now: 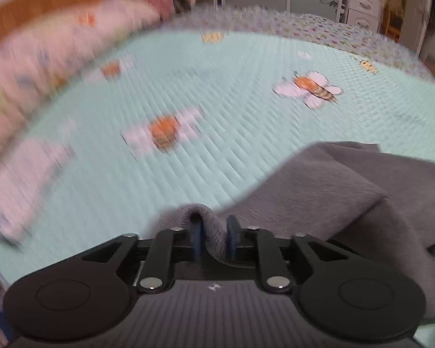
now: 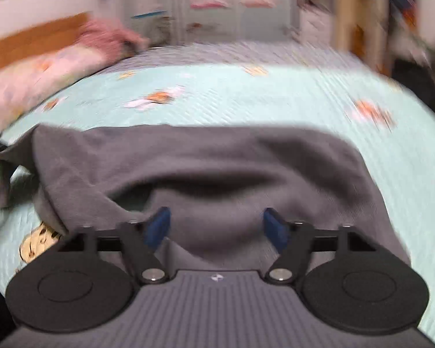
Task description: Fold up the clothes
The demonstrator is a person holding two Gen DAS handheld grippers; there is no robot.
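Mint quilted bedspread (image 2: pixel 246 101) carries the grey garment (image 2: pixel 188 156) spread across its near half, the left gripper (image 1: pixel 212 236) pinching a fold of its near-left edge, seemingly to carry it over, while the right gripper (image 2: pixel 216 226) stands wide, cloth between unclamped.

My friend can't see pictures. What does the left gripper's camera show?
The left gripper pinches a fold of grey cloth between its blue pads, above a mint-green bedspread with bees. A pink pillow blurs past on the left.
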